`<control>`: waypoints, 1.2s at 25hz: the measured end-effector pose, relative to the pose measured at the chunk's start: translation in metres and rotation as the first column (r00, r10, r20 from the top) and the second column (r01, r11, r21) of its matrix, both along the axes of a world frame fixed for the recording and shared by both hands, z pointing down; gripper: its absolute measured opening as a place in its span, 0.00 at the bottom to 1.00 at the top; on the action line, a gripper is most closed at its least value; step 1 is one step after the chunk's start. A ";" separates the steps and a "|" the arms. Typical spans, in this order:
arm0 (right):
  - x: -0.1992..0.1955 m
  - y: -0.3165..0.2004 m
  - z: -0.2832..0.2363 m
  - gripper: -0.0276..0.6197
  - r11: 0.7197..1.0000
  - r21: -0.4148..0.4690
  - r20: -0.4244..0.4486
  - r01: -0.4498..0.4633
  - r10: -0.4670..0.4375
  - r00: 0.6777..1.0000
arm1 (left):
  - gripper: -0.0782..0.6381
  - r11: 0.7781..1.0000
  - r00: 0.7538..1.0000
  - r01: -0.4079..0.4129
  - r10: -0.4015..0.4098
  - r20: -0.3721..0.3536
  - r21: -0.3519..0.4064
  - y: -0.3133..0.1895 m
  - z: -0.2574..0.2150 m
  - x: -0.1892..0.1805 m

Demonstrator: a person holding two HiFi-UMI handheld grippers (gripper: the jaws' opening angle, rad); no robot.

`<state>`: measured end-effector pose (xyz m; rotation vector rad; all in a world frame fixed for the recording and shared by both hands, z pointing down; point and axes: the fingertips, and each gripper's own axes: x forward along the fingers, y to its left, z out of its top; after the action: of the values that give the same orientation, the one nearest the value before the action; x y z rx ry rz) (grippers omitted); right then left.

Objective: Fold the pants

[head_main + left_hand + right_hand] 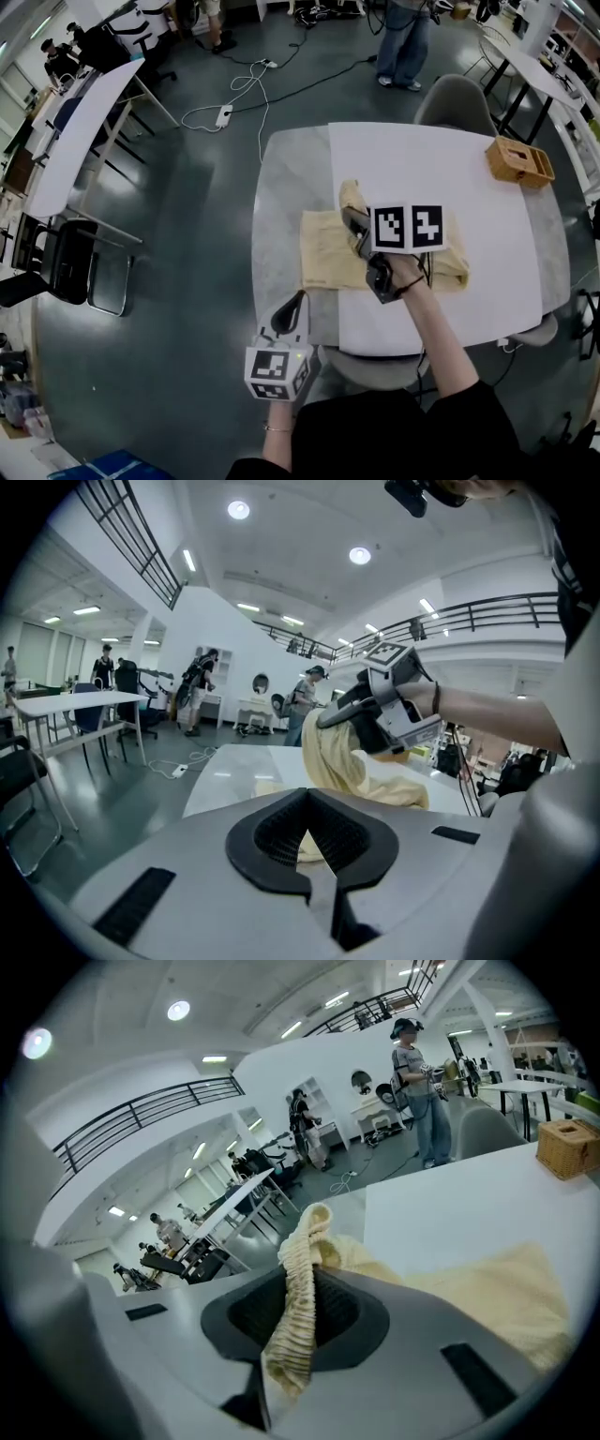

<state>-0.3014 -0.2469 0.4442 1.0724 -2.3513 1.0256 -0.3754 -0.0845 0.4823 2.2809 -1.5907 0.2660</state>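
At centre of head view, right gripper [354, 230] clamped on ribbed elastic edge [298, 1288] of yellow pants [326, 258], edge lifted off table [431, 159]. Rest of pants spread flat mid-table, seemingly halved lengthwise. At lower left, left gripper [292, 309] closed, empty, beyond table edge. Fold judged unfinished; lifted edge not yet laid down.

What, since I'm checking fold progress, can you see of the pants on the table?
The pants are pale yellow, soft, cotton-like cloth, lying rumpled and partly folded on the table, across its grey and white areas. One gathered, ribbed elastic edge is raised off the pile, pinched in the shut right claw.
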 end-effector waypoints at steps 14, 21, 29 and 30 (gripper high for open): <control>-0.058 0.007 0.110 0.14 0.990 -0.143 -0.070 0.008 -0.019 0.997 | 0.13 0.999 1.000 0.018 -0.019 -0.014 -0.048 -0.002 0.024 -0.021; -0.070 0.017 0.135 0.14 0.978 -0.206 -0.030 0.022 -0.029 0.999 | 0.13 0.997 0.999 0.034 -0.035 -0.009 -0.063 -0.003 0.030 -0.025; -0.084 0.024 0.136 0.27 0.956 -0.292 0.122 -0.002 0.039 0.992 | 0.13 0.996 0.999 0.038 -0.039 -0.006 -0.075 -0.004 0.032 -0.025; -0.087 0.026 0.134 0.29 0.951 -0.310 0.162 0.010 0.043 0.986 | 0.13 0.997 0.999 0.038 -0.039 -0.006 -0.074 -0.004 0.032 -0.023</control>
<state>-0.3886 -0.2207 0.5783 0.9176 -2.2058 1.4848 -0.3987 -0.0889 0.5146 2.1910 -1.5922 0.3012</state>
